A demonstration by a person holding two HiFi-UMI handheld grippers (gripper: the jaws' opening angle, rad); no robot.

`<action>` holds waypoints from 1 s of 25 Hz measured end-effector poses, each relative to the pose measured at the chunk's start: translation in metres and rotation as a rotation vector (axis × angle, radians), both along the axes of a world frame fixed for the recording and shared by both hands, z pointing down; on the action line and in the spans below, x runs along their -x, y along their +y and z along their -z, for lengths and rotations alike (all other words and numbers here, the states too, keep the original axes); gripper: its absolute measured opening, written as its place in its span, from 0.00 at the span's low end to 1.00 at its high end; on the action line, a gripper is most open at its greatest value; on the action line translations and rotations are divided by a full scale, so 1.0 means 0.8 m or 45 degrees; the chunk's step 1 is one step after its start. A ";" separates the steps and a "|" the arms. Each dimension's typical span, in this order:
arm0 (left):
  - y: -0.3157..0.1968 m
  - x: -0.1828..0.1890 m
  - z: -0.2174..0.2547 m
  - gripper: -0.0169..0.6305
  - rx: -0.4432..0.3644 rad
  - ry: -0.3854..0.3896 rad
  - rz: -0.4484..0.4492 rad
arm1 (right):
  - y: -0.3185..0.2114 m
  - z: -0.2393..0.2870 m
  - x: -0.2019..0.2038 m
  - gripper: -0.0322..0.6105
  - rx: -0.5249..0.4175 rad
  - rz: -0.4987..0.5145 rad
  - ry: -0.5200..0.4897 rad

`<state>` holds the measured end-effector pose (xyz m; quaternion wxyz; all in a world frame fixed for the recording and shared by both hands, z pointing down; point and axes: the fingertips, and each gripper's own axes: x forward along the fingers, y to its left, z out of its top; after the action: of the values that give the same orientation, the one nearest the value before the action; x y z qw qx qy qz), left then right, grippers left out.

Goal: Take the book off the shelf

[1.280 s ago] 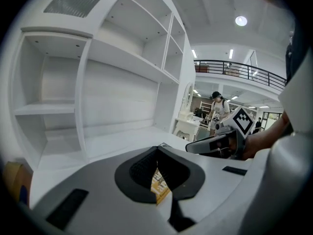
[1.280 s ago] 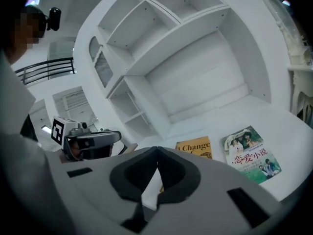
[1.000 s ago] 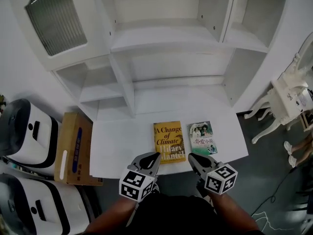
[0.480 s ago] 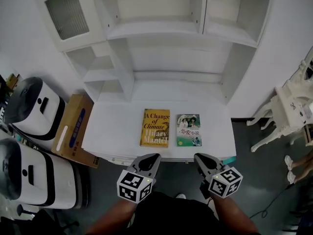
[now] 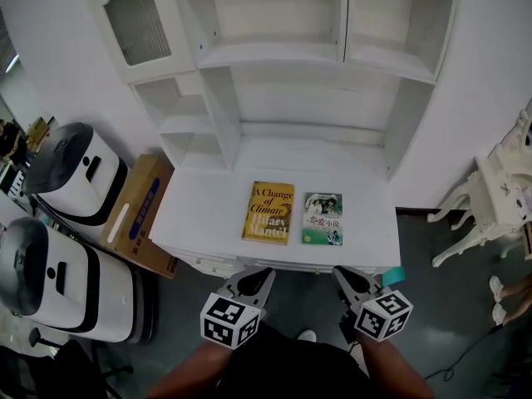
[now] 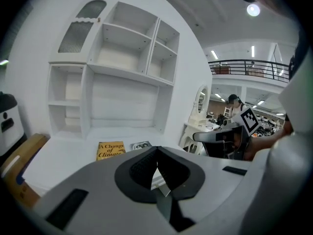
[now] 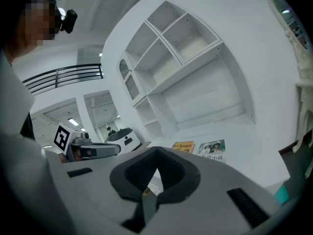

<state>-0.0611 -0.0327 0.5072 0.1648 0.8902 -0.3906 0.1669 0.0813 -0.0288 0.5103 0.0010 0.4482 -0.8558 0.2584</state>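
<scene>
Here, I held L gripper [image 5: 263, 273] & R gripper [image 5: 341, 273], jaws closed & empty, short of yellow book [image 5: 269, 212] and green book [image 5: 323, 219] lying on white desk [image 5: 199, 214].

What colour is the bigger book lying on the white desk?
Yellow, with dark lettering. The head view shows the book best.

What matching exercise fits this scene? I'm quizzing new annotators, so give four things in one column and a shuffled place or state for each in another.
Things:
1. yellow book
2. green book
3. cardboard box
4. right gripper

Places or states:
A. jaws shut, nothing held
B. flat on the desktop, right of the other book
C. beside the desktop's left end
D. flat on the desktop, left of the other book

Pairs: 1-D, 2-B, 3-C, 4-A
</scene>
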 end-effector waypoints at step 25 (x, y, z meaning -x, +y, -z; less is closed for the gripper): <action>-0.014 0.042 -0.004 0.04 0.015 -0.009 -0.169 | 0.002 -0.024 0.069 0.09 0.124 -0.079 0.042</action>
<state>-0.0949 -0.0437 0.5108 0.1573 0.9125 -0.3303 0.1829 0.0262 -0.0274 0.5298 0.0289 0.4781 -0.8277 0.2923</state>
